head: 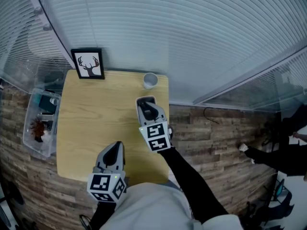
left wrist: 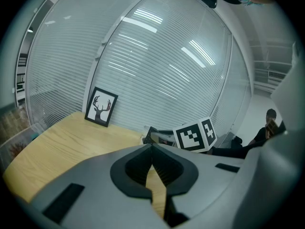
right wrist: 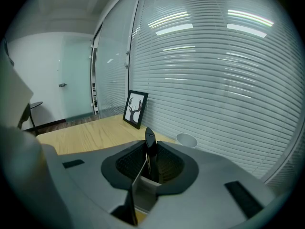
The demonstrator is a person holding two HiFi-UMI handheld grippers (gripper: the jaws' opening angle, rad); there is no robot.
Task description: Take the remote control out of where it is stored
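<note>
Close to the near edge of the table (head: 96,109), the left gripper (head: 116,148) sits over the wood. Its two jaws are pressed together at the tips, and nothing is between them. A bit farther in, toward the right edge, is the right gripper (head: 146,103) on a black sleeve (head: 187,176). Its jaws are partly apart, and they pinch the remote control (head: 150,112). The remote control is thin and black. It stands on its edge between the jaws, and its tip pokes out past them. It is over the table near the far right corner. I cannot tell if it touches the wood. Just past it, by the far edge, stands a small white cup (head: 150,80). It is near the gripper but does not touch it. At the far left corner a little picture (head: 88,63) of black antlers in a black frame stands up, leaning back a bit. Beside the left edge of the table, lower down, is a clear plastic box (head: 29,121) with some red and dark things inside. It is well apart from the remote control. Behind the table is a wall of white blinds (head: 192,32).
</note>
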